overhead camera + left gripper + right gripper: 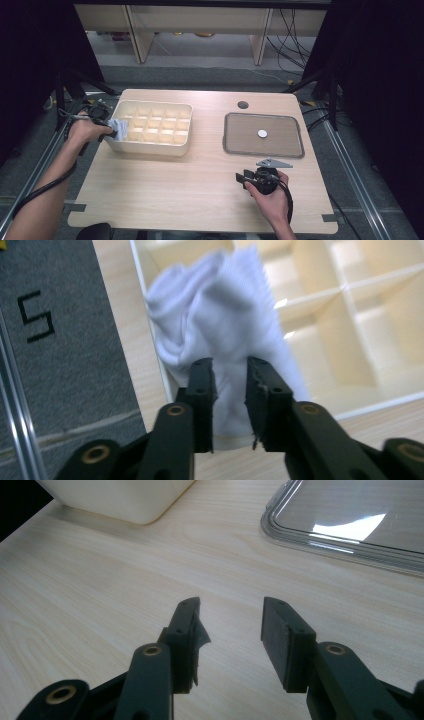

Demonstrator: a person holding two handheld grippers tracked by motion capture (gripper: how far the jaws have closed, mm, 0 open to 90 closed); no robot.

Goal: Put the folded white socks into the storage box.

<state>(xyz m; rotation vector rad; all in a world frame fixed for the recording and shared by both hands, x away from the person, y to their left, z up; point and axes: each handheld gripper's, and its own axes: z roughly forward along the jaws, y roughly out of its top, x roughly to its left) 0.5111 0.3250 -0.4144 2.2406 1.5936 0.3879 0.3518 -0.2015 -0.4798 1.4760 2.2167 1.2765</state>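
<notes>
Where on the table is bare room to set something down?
The widest bare patch is the table front, between the compartment box and the near edge. A narrower strip runs between the box and the clear tray. It is crowded at the box's left end, where the left hand-held gripper meets the white cloth.

I see a clear tray [295,148] at three o'clock, a white disc [262,133] at its centre.
</notes>
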